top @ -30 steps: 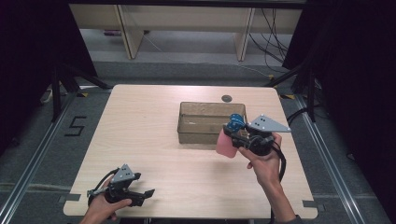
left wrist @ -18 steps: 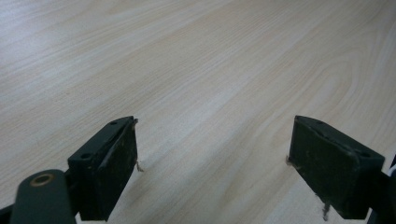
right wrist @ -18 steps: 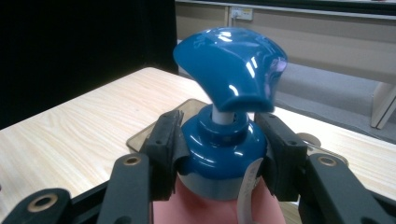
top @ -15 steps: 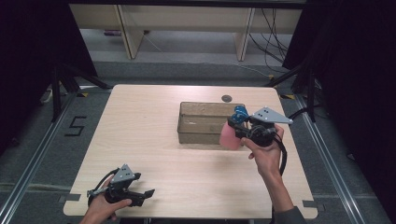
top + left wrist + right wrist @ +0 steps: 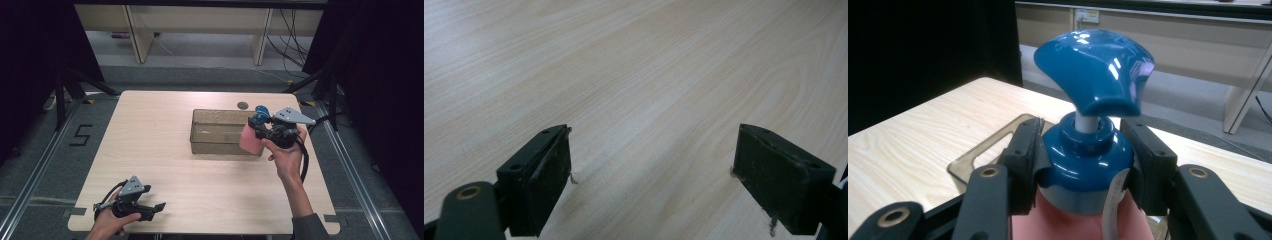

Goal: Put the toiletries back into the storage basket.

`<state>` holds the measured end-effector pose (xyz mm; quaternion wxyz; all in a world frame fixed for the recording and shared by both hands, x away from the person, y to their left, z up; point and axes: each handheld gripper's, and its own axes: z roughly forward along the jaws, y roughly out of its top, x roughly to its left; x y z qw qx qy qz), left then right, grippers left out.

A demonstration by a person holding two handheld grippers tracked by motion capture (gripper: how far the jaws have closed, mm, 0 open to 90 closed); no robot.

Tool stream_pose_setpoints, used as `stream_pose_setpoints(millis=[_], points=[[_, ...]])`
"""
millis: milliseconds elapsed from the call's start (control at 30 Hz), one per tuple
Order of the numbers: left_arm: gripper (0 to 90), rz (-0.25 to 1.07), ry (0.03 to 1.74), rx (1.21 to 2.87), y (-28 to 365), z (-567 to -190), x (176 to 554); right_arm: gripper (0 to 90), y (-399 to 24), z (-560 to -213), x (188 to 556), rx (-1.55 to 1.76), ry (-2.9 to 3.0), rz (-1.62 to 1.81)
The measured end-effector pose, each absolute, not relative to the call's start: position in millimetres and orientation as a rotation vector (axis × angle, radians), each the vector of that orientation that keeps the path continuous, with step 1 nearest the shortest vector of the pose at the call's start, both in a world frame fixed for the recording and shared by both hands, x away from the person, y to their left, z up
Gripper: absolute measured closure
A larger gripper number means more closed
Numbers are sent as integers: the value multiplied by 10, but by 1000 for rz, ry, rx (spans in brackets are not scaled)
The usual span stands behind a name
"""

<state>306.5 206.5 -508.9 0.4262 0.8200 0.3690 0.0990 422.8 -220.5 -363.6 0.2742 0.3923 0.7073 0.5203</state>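
The pump bottle (image 5: 251,138), pink with a blue pump head, is held above the right end of the clear plastic bin (image 5: 216,132), at the right of the wooden table (image 5: 165,125). It is gripped by the right gripper (image 5: 256,131), whose two black jaws are pressed against the blue collar just under the pump head, one on each side, as seen in the right gripper view (image 5: 1087,165). The bottle is kept roughly upright. The left gripper (image 5: 156,208) is held low at the near left corner of the table, well apart from the bin; its jaws are spread wide with only bare tabletop between them (image 5: 651,172).
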Motion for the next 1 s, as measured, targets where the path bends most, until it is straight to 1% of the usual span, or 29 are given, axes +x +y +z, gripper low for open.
stream_pose_setpoints(millis=[400,633,667,867,900,933,1000], points=[[149,252,905,2078,2091,-5080,3067,534,-2212,-3654,4458,1092,1871,1383],[149,248,916,2051,2073,-5088,3066,534,-2211,-3687,4564,1125,1866,1392],[149,253,905,2077,2089,-5077,3072,534,-2206,-3687,4563,1142,1860,1387],[149,246,919,2043,2064,-5090,3066,534,-2204,-3721,4656,1135,1859,1375],[149,250,905,2093,2092,-5072,3072,534,-2197,-3727,4661,1155,1858,1377],[149,241,911,2059,2075,-5082,3059,534,-2197,-3741,4677,1154,1860,1385],[149,247,911,2067,2082,-5079,3068,534,-2197,-3754,4692,1165,1857,1375]])
